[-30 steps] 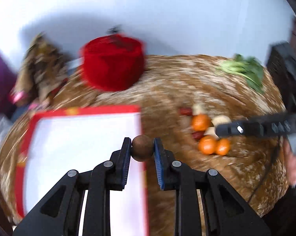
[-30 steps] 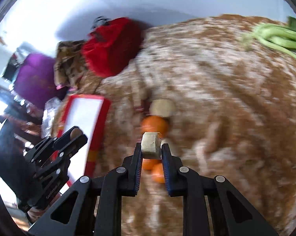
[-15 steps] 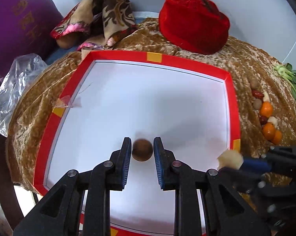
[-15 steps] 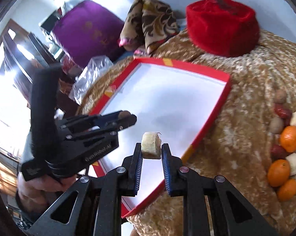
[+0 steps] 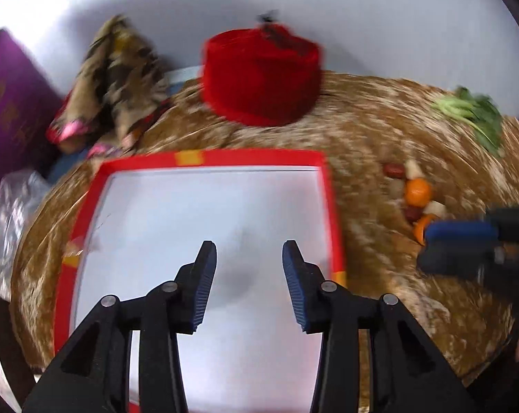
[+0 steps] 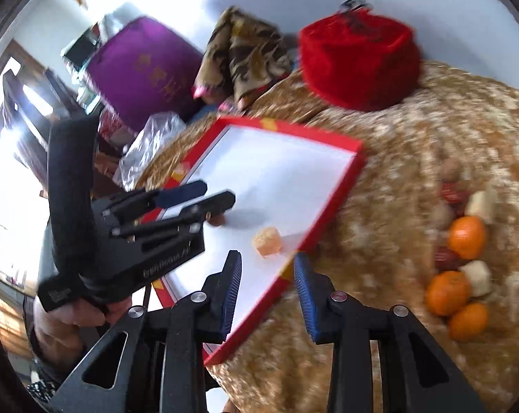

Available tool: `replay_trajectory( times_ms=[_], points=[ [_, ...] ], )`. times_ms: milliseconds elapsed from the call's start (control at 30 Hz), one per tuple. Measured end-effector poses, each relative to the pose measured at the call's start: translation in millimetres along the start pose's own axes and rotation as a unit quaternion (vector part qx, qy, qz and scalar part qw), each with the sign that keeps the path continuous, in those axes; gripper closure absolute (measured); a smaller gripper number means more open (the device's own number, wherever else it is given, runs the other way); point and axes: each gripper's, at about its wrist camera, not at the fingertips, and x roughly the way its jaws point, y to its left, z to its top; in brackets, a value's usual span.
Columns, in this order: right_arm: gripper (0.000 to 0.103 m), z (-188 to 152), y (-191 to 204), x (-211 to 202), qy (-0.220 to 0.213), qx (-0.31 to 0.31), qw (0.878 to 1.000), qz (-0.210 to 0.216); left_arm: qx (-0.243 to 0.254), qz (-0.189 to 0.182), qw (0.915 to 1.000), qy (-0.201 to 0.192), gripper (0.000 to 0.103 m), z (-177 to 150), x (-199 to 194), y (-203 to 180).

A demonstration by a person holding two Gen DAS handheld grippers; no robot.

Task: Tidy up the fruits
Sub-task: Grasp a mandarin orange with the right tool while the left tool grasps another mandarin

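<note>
My left gripper (image 5: 249, 246) hangs over the white tray (image 5: 252, 156), its jaws opening with nothing between them. In the right wrist view the left gripper (image 6: 218, 191) is above a small brown fruit (image 6: 218, 220) lying on the tray (image 6: 323, 220). My right gripper (image 6: 267, 256) hovers at the tray's near right rim, its jaws also opening and empty. A pale cube (image 6: 268, 241) lies on the tray just beyond its tips. Oranges (image 6: 466, 237), pale cubes (image 6: 478, 277) and red dates (image 6: 452, 191) lie heaped on the brown cloth to the right.
A red hat (image 5: 262, 75) stands behind the tray, a patterned cloth (image 5: 121, 69) to its left. Leafy greens (image 5: 473, 113) lie at the far right. A purple cushion (image 6: 142, 69) and a plastic bag (image 5: 8, 206) are beyond the table's left edge.
Both grippers have opened. The brown fruit left the left jaws and the pale cube left the right jaws; both now lie on the tray. The right gripper pulled back toward the tray's rim.
</note>
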Motion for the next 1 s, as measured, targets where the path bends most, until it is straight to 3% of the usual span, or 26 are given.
replay_trajectory(
  times_ms=[133, 267, 433, 733, 867, 1000],
  points=[
    [0.069, -2.4, -50.8, -32.2, 0.003, 0.051, 0.998, -0.036, 0.085, -0.026, 0.9960, -0.010, 0.065, 1.4, 2.3, -48.8],
    [0.069, -12.8, -102.8, -43.3, 0.025, 0.125, 0.991, -0.044, 0.128, -0.049, 0.9906, -0.008, 0.065, 3.0, 8.3, -80.6],
    [0.069, -20.7, -117.9, -33.5, 0.068, 0.134, 0.986, -0.069, 0.177, -0.056, 0.9826, 0.000, 0.058, 5.8, 18.5, -110.2],
    [0.058, -21.8, -108.5, -4.6, 0.091, 0.111, 0.983, -0.116, 0.170, -0.089, 0.9811, 0.028, 0.058, 6.2, 25.9, -115.0],
    [0.056, -22.7, -116.0, 11.5, 0.103, 0.124, 0.980, -0.117, 0.166, -0.100, 0.9804, 0.036, 0.058, 7.5, 30.5, -119.7],
    [0.068, -20.6, -120.0, 6.3, 0.092, 0.138, 0.980, -0.112, 0.172, -0.115, 0.9774, 0.042, 0.058, 8.7, 35.4, -128.3]
  ],
)
